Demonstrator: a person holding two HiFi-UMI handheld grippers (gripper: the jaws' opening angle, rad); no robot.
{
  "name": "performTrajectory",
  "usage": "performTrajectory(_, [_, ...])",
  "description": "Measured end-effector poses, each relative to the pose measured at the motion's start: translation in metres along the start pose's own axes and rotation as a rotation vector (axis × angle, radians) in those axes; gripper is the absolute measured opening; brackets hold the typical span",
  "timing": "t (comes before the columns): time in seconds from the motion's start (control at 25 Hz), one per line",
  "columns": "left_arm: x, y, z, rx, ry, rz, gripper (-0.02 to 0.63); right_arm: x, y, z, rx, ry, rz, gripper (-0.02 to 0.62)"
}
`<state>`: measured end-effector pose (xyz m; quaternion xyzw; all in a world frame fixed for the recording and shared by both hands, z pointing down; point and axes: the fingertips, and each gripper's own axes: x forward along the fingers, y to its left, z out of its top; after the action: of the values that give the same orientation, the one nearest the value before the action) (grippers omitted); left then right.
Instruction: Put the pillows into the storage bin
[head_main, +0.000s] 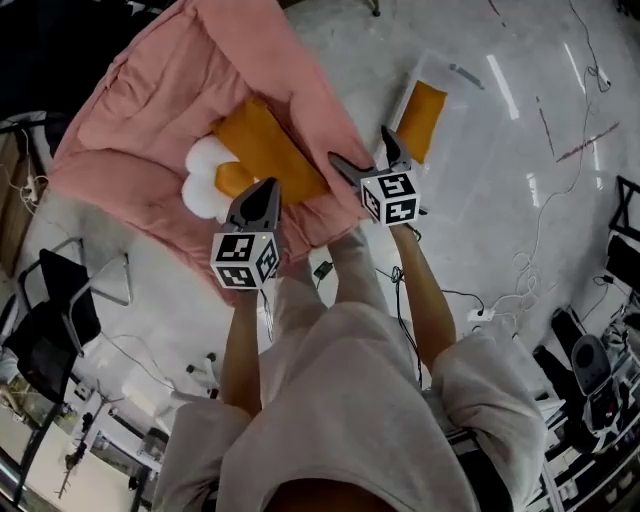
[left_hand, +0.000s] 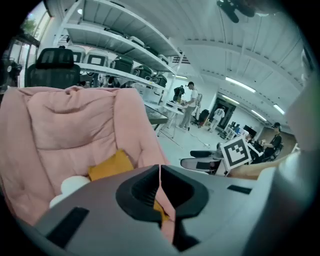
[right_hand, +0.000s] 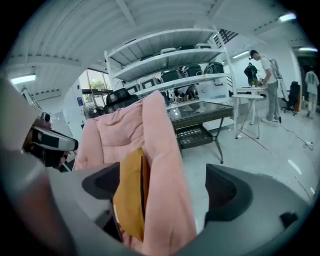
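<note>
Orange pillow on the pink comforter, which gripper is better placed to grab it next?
Right, probably. The right gripper has jaws apart around the orange pillow and a fold of pink comforter, and is nearer the storage bin. The left gripper is shut on a sliver of comforter.

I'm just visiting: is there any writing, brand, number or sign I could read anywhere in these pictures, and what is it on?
No readable words, brands or numbers anywhere.
Left cube and right cube: black-and-white square patterns, not letters.
Shelves: anything printed there is too small to read.
Pink blanket, orange pillow, storage bin: no print visible.
</note>
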<state>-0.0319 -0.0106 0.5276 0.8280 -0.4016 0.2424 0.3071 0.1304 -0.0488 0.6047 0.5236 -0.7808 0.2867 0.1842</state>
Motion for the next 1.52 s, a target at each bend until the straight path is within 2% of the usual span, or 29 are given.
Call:
performTrajectory(0.24, [-0.06,0.07,-0.021,-0.11,-0.044,0.111,0.018,0.065,0.095,-0.011,-0.074,0.1,0.141,0.531])
performTrajectory(0.6, [-0.099,0.15,-0.052,-0.197,-0.061,0.164,0.018,0.157,0.172,-0.062,-0.144,0.275,0.205,0.531])
performTrajectory(0.92, [-0.095,0.171,-0.063,-0.217,-0.048,0.164,0.018,0.215,0.166,-0.104,-0.193,0.413,0.163,0.546])
performTrajectory(1.28, [-0.085,0.176,-0.076,-0.248,-0.03,0.159,0.018,0.241,0.161,-0.118,-0.148,0.432,0.184,0.549])
performTrajectory(1.52, [-0.085,0.17,-0.076,-0.247,-0.03,0.161,0.018,0.235,0.169,-0.12,-0.161,0.466,0.206,0.424])
